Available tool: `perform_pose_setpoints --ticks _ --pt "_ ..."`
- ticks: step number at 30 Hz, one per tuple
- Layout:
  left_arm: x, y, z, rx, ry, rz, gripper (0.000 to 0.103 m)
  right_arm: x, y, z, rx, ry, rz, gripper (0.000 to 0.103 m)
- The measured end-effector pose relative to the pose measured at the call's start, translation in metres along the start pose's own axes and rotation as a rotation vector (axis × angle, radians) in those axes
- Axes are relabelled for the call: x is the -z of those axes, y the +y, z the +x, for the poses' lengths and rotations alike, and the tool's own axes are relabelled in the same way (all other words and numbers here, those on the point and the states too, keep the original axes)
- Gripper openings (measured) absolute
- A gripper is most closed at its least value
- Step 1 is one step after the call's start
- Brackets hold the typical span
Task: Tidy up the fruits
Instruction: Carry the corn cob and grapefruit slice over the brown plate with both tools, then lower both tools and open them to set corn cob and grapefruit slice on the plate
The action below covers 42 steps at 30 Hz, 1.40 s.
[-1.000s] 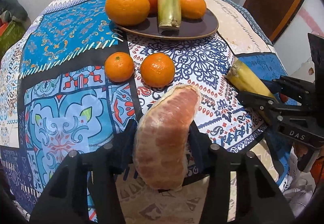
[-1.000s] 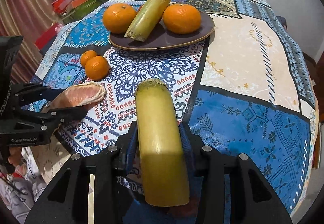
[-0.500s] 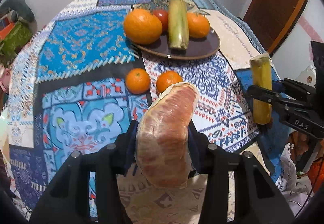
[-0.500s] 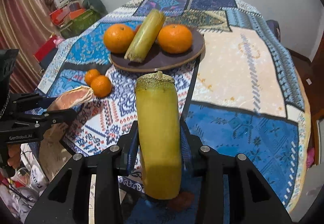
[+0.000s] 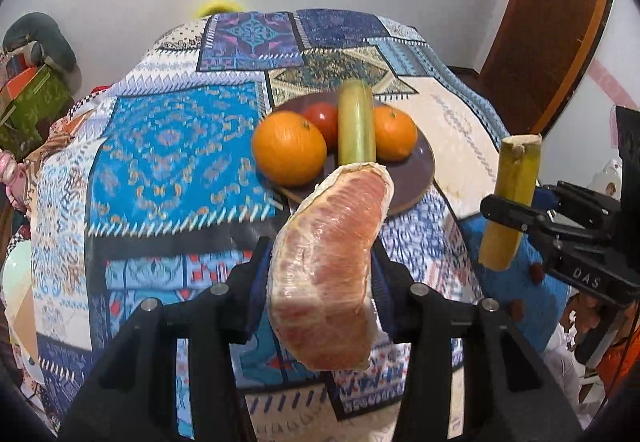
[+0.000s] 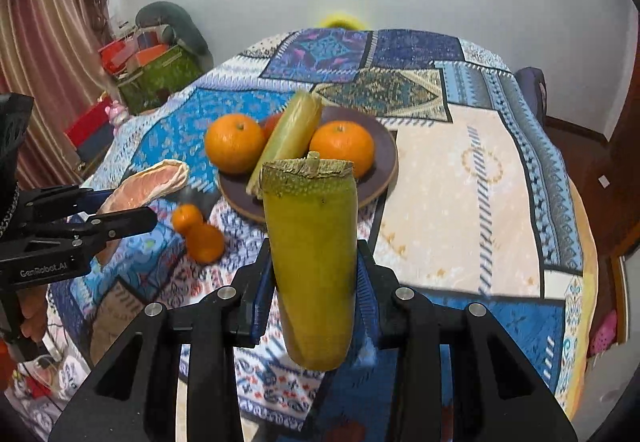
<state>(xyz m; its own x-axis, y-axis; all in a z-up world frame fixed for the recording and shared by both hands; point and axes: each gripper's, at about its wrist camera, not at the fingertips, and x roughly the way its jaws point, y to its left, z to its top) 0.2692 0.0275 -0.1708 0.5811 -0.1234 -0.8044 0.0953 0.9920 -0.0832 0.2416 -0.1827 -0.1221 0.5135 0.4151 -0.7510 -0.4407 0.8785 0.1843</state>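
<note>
Patchwork blue cloth covers the worktop, and both claws are loaded above it! Left claw pinches a peeled pomelo segment. Right claw clamps a yellow-green cane piece, held upright. At twelve o'clock sits the dark plate with two oranges, a tomato and another cane piece. Two small tangerines lie on the cloth at seven o'clock of it.

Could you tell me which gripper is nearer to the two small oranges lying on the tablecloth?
Left. The left gripper, holding the pomelo segment, hangs just left of the small oranges. The right gripper, holding the sugarcane piece, is farther to their right.
</note>
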Motion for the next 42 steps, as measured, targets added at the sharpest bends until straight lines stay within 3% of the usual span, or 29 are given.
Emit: perform_pose_setpoints --ticks 19,42 --pt "-0.062 0.010 0.035 0.005 -0.067 -0.016 0.046 -0.049 -0.005 0.032 -0.013 -0.052 -0.003 0.034" --pt "-0.088 0.008 0.077 -0.011 -0.101 -0.014 0.046 -0.070 -0.009 0.079 -0.047 -0.019 0.017 0.034"
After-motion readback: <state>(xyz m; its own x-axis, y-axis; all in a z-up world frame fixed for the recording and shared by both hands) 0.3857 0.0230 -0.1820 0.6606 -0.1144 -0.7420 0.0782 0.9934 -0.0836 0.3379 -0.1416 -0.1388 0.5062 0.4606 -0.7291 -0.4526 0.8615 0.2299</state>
